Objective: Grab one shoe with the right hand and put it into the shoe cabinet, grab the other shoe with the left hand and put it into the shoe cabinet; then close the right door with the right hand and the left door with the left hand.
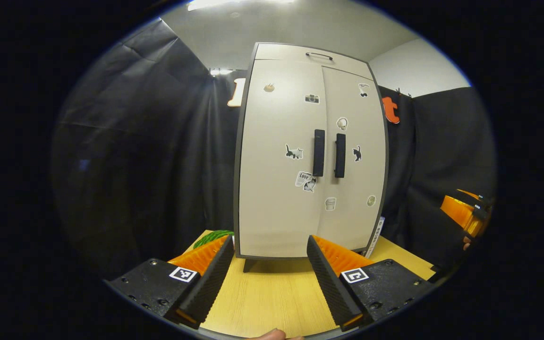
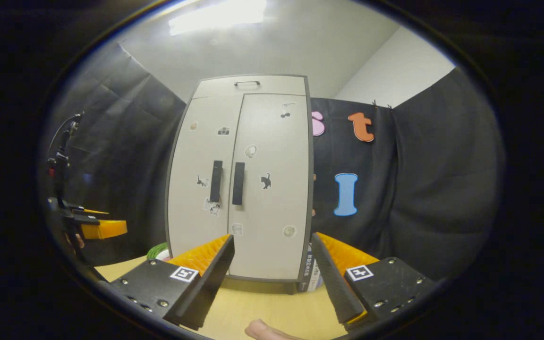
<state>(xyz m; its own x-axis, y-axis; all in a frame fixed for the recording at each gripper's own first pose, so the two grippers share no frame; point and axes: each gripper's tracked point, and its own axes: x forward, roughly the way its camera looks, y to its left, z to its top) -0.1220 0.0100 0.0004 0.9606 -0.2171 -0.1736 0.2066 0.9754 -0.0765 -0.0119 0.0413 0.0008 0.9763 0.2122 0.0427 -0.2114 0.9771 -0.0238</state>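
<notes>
The shoe cabinet (image 1: 310,156) stands upright on the wooden table (image 1: 272,293) with its left door (image 1: 279,160) and right door (image 1: 354,156) both closed, their two dark handles (image 1: 318,152) side by side at the middle seam; the shoes cannot be seen; the left gripper (image 1: 269,278) hangs before the cabinet, fingers spread wide and grasping nothing; the right gripper (image 2: 272,278) likewise faces the doors, released and empty; a green object (image 1: 213,238) lies beside the cabinet's left foot.
</notes>
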